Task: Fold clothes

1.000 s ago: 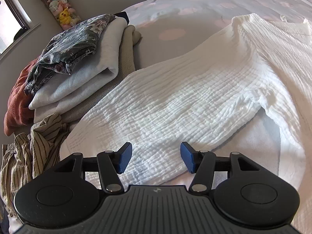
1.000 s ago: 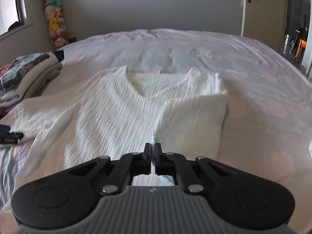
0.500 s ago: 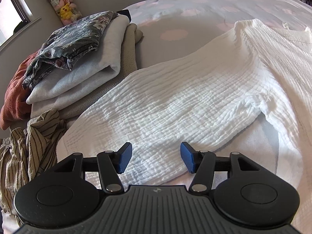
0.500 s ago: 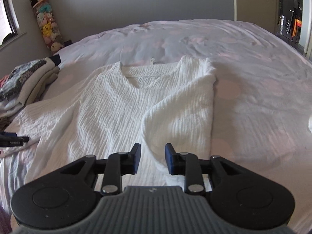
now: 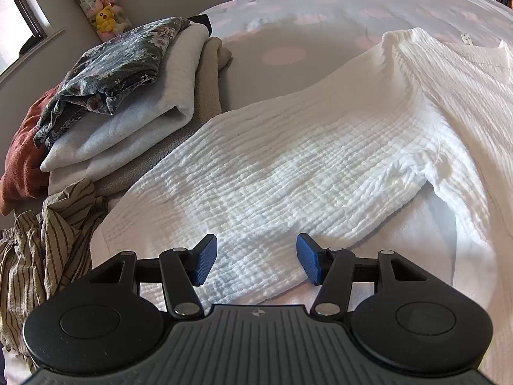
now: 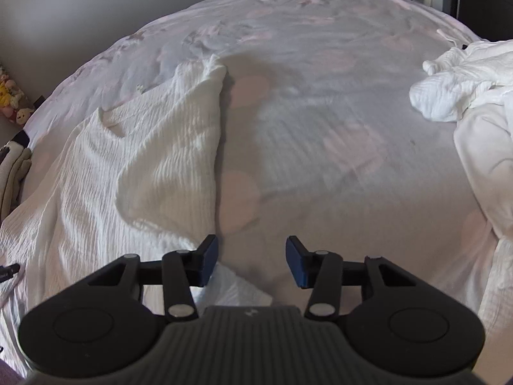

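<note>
A white crinkled top lies spread on the bed, its left sleeve stretched toward my left gripper. That gripper is open and empty, its blue pads just above the sleeve's cuff end. In the right wrist view the same top lies at the left, with its right sleeve folded in over the body. My right gripper is open and empty, over the bedspread just right of the top's lower edge.
A stack of folded clothes sits at the left, with a rust garment and a striped one beside it. A white crumpled garment lies at the right. The bedspread is pale with pink dots.
My right gripper opened, let go of the folded-in sleeve and swung right, away from the top. My left gripper stayed open and shifted slightly over the sleeve.
</note>
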{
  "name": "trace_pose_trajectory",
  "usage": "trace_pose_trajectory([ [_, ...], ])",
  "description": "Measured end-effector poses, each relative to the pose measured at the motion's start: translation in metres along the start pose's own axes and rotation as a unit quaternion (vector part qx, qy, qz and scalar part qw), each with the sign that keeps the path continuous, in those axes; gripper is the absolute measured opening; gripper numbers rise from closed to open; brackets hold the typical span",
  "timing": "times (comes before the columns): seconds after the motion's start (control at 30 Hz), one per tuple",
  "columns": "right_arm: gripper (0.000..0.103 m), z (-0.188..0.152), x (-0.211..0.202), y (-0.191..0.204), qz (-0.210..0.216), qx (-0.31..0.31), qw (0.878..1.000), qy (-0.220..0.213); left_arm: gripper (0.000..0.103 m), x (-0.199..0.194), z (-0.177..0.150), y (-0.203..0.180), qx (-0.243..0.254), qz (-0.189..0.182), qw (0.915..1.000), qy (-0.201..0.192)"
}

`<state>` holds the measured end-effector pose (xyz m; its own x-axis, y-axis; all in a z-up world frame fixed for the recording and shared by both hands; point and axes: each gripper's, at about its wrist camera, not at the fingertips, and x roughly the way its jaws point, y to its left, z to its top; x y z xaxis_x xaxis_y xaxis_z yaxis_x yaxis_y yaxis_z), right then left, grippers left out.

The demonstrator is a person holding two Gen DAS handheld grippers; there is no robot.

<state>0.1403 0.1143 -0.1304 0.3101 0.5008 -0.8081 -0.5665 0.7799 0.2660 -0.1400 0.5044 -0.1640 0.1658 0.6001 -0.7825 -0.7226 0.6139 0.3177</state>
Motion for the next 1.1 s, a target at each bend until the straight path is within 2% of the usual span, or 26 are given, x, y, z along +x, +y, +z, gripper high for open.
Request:
trace_pose_trajectory([
  [0.03, 0.040, -0.005, -0.001, 0.007, 0.010, -0.009, 1.000, 0.003, 0.053, 0.000, 0.000, 0.000, 0.000, 0.000, 1.0000, 0.000],
  [0.17, 0.041, -0.028, 0.002, 0.039, 0.042, -0.053, 0.997, 0.023, 0.053, 0.001, 0.000, 0.000, 0.001, 0.000, 1.0000, 0.001],
  [0.3, 0.041, -0.049, 0.011, 0.067, 0.042, -0.121, 0.991, 0.039, 0.053, 0.001, -0.001, 0.000, 0.001, -0.001, 1.0000, 0.002],
  [0.37, 0.048, -0.054, 0.013, 0.077, 0.040, -0.144, 0.988, 0.043, 0.053, 0.001, -0.001, 0.000, 0.000, -0.002, 1.0000, 0.003],
  [0.43, 0.052, -0.053, 0.011, 0.077, 0.050, -0.142, 0.988, 0.044, 0.054, 0.001, -0.001, 0.001, -0.001, -0.004, 1.0000, 0.003],
  [0.57, 0.052, -0.044, -0.010, 0.065, 0.064, -0.117, 0.991, 0.022, 0.053, 0.001, -0.002, 0.001, -0.003, -0.005, 1.0000, 0.003],
  [0.67, 0.052, -0.030, -0.026, 0.052, 0.061, -0.090, 0.994, -0.008, 0.053, 0.001, -0.001, 0.000, -0.002, -0.005, 1.0000, 0.003],
  [0.77, 0.051, -0.016, -0.031, 0.037, 0.035, -0.073, 0.996, -0.023, 0.053, 0.001, -0.001, 0.000, -0.001, -0.005, 1.0000, 0.003],
  [0.83, 0.044, -0.009, -0.023, 0.025, 0.026, -0.055, 0.998, -0.013, 0.054, 0.000, -0.001, 0.000, -0.002, -0.006, 1.0000, 0.003],
  [1.03, 0.043, -0.015, 0.004, 0.020, 0.038, -0.049, 0.997, 0.038, 0.053, 0.002, -0.001, 0.001, -0.002, -0.007, 1.0000, 0.004],
  [1.1, 0.020, -0.018, 0.008, 0.025, 0.040, -0.060, 0.996, 0.047, 0.053, 0.002, -0.001, 0.001, -0.002, -0.006, 1.0000, 0.004],
])
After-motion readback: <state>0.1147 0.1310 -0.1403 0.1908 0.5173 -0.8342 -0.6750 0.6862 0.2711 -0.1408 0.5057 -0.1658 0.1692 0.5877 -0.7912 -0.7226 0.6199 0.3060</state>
